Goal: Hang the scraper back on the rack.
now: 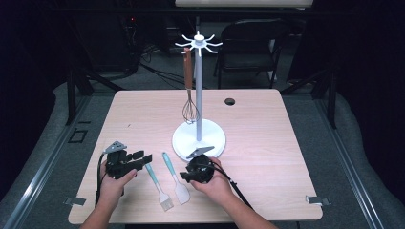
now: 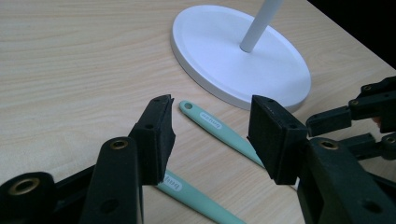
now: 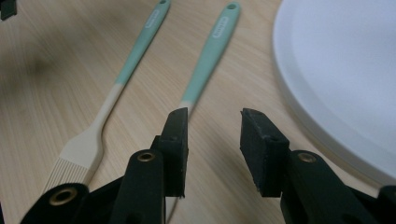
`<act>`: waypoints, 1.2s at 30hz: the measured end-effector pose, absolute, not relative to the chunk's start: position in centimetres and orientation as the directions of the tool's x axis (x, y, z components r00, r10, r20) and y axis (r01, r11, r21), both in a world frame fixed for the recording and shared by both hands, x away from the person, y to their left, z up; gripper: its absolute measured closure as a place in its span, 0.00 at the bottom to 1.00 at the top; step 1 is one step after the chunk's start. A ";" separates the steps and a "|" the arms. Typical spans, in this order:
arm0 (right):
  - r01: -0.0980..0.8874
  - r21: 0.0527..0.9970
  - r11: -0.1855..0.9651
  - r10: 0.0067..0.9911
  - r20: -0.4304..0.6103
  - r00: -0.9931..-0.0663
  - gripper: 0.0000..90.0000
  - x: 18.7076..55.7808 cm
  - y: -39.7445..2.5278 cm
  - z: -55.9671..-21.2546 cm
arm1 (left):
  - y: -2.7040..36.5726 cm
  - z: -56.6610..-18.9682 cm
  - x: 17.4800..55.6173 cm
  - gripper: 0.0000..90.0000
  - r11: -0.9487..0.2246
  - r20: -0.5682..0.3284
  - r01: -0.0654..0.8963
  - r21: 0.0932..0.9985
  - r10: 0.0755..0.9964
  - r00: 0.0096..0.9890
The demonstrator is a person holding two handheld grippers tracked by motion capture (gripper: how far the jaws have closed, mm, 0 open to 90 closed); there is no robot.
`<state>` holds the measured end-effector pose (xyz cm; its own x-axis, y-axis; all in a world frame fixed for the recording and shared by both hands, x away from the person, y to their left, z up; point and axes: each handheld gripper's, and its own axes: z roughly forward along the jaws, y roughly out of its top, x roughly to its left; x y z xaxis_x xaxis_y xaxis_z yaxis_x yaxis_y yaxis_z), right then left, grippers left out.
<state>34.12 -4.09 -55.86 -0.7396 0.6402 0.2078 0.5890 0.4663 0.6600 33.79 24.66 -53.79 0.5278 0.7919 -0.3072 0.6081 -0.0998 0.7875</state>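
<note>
right gripper [image 3: 212, 135]: jaws spread, empty | mint-handled cream silicone spatula [image 3: 205, 65] just ahead, beside left jaw | judged: shift left, straddle handle squarely before closing | left gripper [image 2: 210, 135]: spread, empty

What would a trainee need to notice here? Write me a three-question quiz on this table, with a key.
1. True or false: the whisk lies flat on the table.
2. Which tool lies nearer the right gripper? A) the basting brush B) the spatula C) the whisk
3. Fill in: both grippers are ___, with nothing between their jaws.

Key
1. False. It hangs from a hook of the white stand, handle up.
2. B. The spatula's handle runs up from just beside the right gripper's jaws; the brush lies farther over, toward the left gripper.
3. Open.
</note>
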 end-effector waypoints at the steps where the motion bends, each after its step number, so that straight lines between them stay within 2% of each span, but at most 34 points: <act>1: 0.580 0.654 0.485 0.630 0.199 -0.751 0.69 34.1 -3.5 -56.0 | 24.7 -53.8 33.7 0.56 -0.099 -0.306 0.607 0.788 0.793 0.527; 6: 0.552 0.643 0.530 0.613 0.159 -0.774 0.69 33.6 -1.1 -56.9 | 24.9 -53.7 33.6 0.56 -0.092 -0.312 0.608 0.789 0.793 0.524; 10: 0.477 0.635 0.608 0.592 0.037 -0.805 0.75 32.9 -0.1 -57.2 | 25.0 -53.8 33.5 0.56 -0.089 -0.312 0.609 0.788 0.796 0.519; 11: 0.481 0.633 0.606 0.596 0.039 -0.802 0.78 33.0 -0.1 -57.2 | 25.1 -53.8 33.5 0.56 -0.084 -0.316 0.612 0.786 0.796 0.516; 12: 0.511 0.633 0.581 0.606 0.082 -0.791 0.82 33.2 -0.2 -57.2 | 25.2 -53.8 33.5 0.56 -0.083 -0.318 0.614 0.785 0.796 0.514; 19: 0.529 0.627 0.572 0.607 0.110 -0.787 0.88 33.1 -0.9 -57.1 | 25.1 -53.8 33.6 0.56 -0.079 -0.319 0.611 0.787 0.796 0.515; 28: 0.552 0.613 0.565 0.596 0.159 -0.787 0.91 32.6 -5.5 -57.0 | 24.6 -53.9 33.8 0.56 -0.092 -0.320 0.616 0.782 0.789 0.524; 36: 0.544 0.605 0.581 0.595 0.141 -0.791 0.91 31.2 -10.3 -56.8 | 24.0 -54.2 33.8 0.56 -0.106 -0.327 0.625 0.774 0.778 0.537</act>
